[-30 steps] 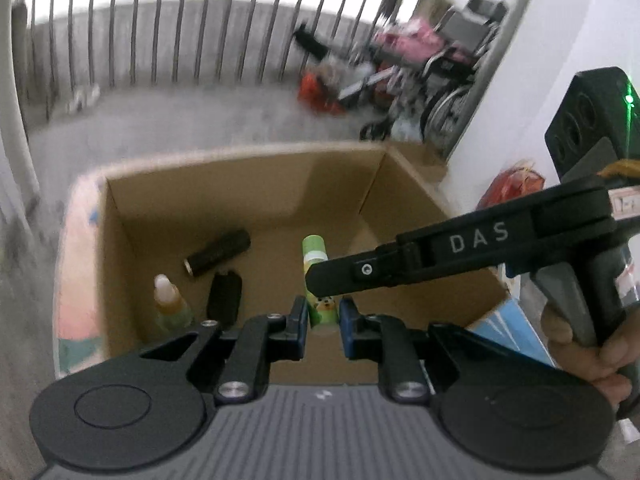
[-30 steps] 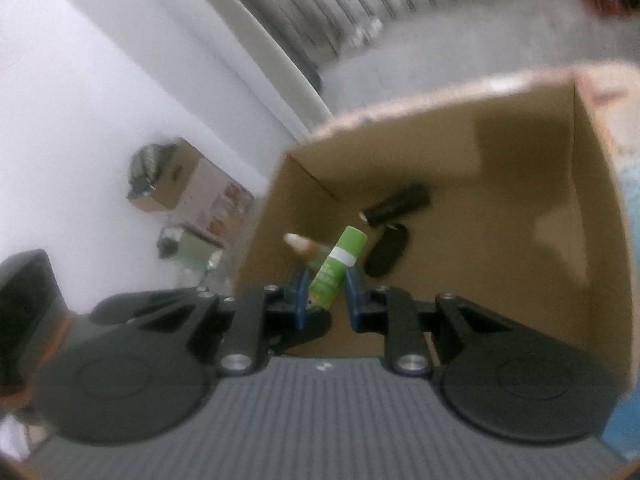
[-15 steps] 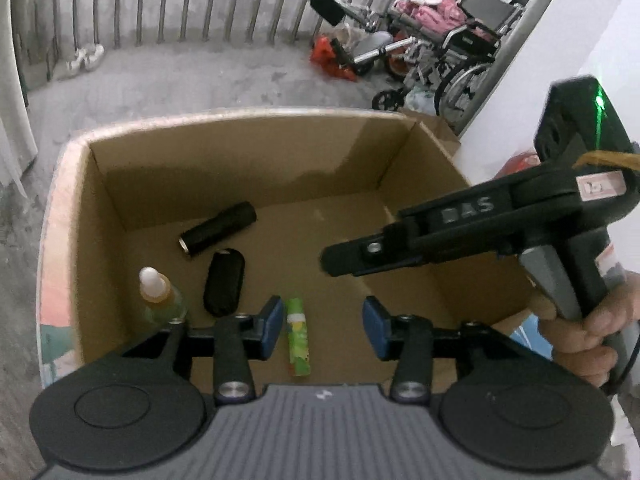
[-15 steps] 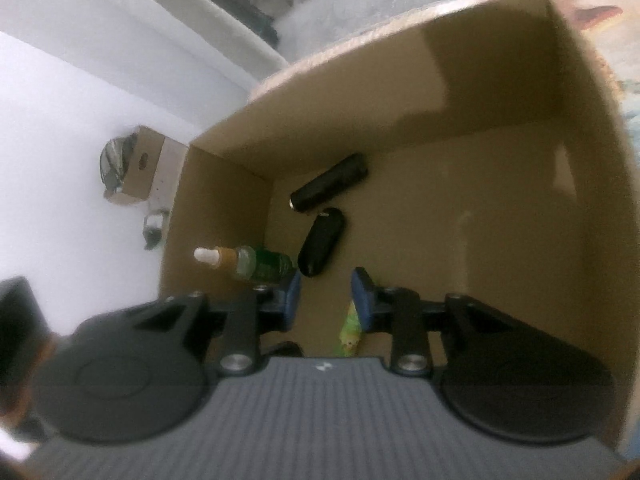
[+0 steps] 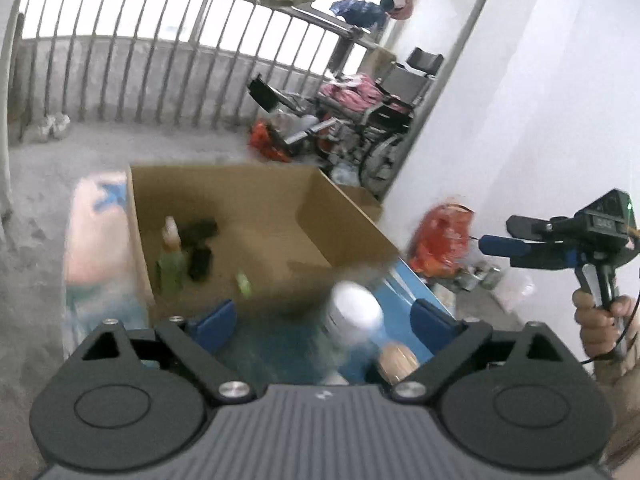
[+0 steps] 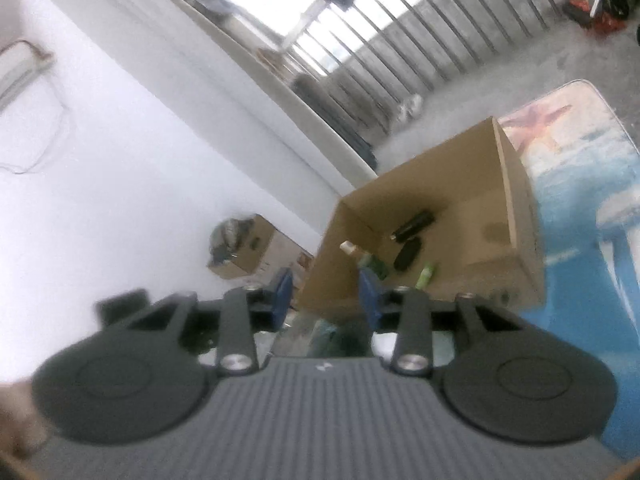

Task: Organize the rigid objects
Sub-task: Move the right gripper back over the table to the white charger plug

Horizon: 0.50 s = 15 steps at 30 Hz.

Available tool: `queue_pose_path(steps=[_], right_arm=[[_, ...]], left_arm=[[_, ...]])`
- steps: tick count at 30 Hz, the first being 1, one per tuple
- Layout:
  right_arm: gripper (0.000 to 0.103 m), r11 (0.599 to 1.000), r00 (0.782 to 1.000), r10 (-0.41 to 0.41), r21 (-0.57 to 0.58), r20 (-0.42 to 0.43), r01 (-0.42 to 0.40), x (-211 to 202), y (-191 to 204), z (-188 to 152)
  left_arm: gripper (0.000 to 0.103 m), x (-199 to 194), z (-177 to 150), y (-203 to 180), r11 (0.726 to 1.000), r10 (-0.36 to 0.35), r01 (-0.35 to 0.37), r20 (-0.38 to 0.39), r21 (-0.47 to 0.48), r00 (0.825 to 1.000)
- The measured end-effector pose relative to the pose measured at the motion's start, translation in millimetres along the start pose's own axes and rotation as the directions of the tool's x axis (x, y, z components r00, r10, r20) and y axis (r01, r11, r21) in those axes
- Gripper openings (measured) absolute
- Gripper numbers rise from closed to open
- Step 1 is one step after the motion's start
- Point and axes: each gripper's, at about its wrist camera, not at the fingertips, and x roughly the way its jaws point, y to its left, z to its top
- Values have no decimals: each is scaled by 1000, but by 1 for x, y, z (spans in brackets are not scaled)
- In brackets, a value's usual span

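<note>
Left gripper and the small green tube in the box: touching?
Apart. The left wrist view shows the left gripper with jaws opening and nothing held between them, pulled back outside the cardboard box; the green tube lies on its floor.

Motion blur smears most of the left wrist view. Inside the cardboard box (image 5: 256,216), the bottle (image 5: 171,236), two dark objects (image 5: 199,242) and a green tube (image 5: 243,283) lose their outlines. Just in front of the box, a white-capped item (image 5: 354,312) and a tan round thing (image 5: 398,360) are too blurred to identify. Beside the box in the right wrist view, a dark green shape (image 6: 340,336) is partly hidden behind the gripper body and unreadable. The smaller carton (image 6: 244,252) near the wall holds an indistinct bundle.
</note>
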Motion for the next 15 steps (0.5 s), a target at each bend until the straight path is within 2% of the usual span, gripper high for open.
queue_pose_path(steps=[3, 5, 7, 12, 15], right_arm=[[46, 997, 999, 35, 67, 11, -35, -10, -5, -43], [46, 994, 1000, 0, 110, -15, 2, 3, -12, -72], [46, 992, 997, -55, 109, -48, 60, 26, -17, -98], [46, 982, 972, -182, 20, -149, 187, 84, -11, -134], [46, 957, 944, -288, -87, -162, 277, 108, 0, -143]], left_arm=[[96, 13, -30, -5, 1000, -5, 5, -33, 0, 999], [95, 26, -47, -11, 998, 68, -67, -32, 21, 997], [93, 43, -61, -19, 994, 94, -89, -70, 69, 993], [79, 76, -87, -35, 976, 162, -138, -136, 169, 977], [68, 88, -96, -41, 959, 221, -189, -142, 209, 965]])
